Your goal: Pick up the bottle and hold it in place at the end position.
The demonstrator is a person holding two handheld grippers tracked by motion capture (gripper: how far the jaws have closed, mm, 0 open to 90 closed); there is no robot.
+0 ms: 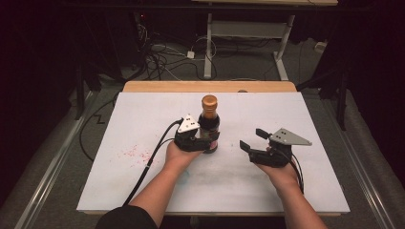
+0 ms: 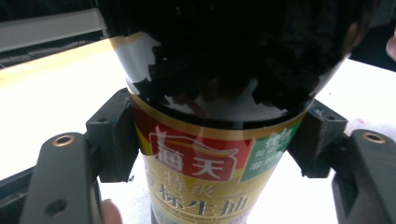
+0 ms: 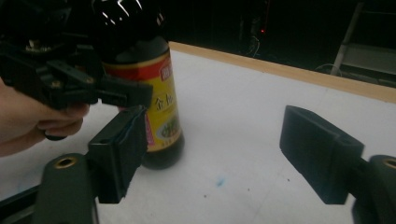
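Fingers of your left gripper [image 1: 203, 141] pinch the soy sauce bottle [image 1: 209, 123] low on its label; right gripper [image 1: 254, 141] sits spread alongside. I'd keep that bottle upright, grip's below the heavy part.

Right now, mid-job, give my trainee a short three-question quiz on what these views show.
1. True or false: the left claw is shut on the soy sauce bottle.
2. Multiple choice: the right claw is A) gripping the bottle's cap, B) open and holding nothing, beside the bottle, C) lying flat on the floor.
3. Fill in: the bottle stands ______ on the white table top.

Key: 1 true, the left gripper view has a jaw against each side of the label. 2 B. 3 upright.
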